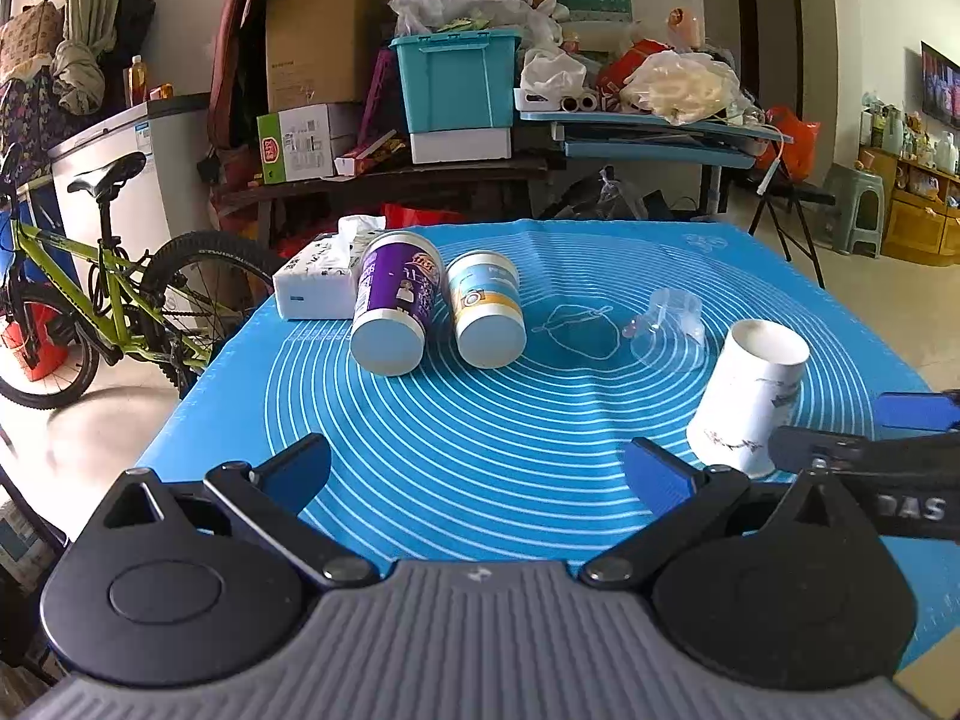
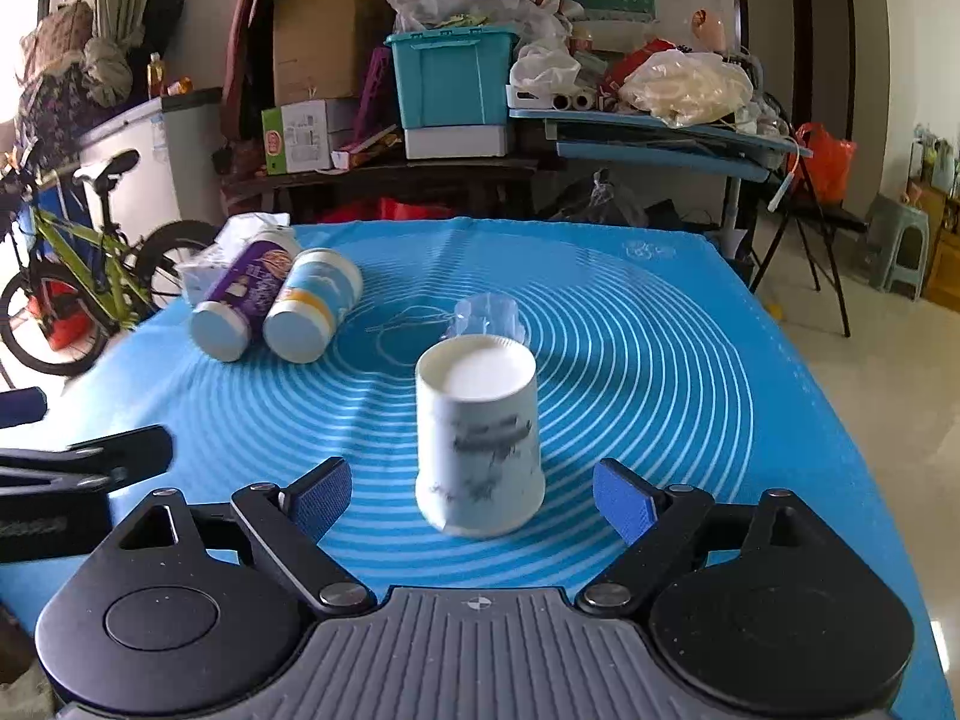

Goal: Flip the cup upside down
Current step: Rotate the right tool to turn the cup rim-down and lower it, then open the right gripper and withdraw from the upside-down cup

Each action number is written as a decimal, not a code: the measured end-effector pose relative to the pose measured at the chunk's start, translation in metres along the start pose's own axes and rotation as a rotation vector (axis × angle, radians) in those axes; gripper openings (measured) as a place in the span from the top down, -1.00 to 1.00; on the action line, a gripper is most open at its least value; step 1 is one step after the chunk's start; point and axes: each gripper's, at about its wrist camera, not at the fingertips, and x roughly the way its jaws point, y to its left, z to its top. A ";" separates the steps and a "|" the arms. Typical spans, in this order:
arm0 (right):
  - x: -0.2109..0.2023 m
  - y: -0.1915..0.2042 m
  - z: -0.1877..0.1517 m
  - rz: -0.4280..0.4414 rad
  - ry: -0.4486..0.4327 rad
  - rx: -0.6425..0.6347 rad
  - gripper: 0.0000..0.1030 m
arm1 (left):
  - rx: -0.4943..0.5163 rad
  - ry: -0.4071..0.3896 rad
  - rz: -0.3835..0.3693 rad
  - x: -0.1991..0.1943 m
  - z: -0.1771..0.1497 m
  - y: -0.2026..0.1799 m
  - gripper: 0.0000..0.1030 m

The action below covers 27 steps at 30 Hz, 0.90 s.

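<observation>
While both tongs gape (empty), cup (image 2: 477,438) stands inverted between right tongs (image 2: 474,504).

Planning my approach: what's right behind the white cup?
A clear plastic cup lies on the blue mat just behind the white cup, which hides its lower part.

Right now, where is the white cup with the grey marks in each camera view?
Left wrist view: the white cup stands at the right, beyond the left tool, beside the right tool's finger.
Right wrist view: the white cup stands at the centre, between the open fingers of the right tool.
Shared landmark: the clear plastic cup lies just behind it.
</observation>
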 end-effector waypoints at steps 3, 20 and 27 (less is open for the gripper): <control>-0.017 -0.003 -0.007 0.003 -0.007 0.017 -0.74 | 0.005 -0.001 -0.006 -0.006 -0.003 -0.003 -0.99; -0.067 -0.004 -0.021 0.002 -0.018 0.009 -0.73 | 0.031 0.009 -0.038 -0.026 -0.016 -0.014 -0.99; -0.075 -0.003 -0.024 -0.014 -0.016 0.003 -0.72 | 0.039 0.018 -0.045 -0.031 -0.020 -0.014 -0.99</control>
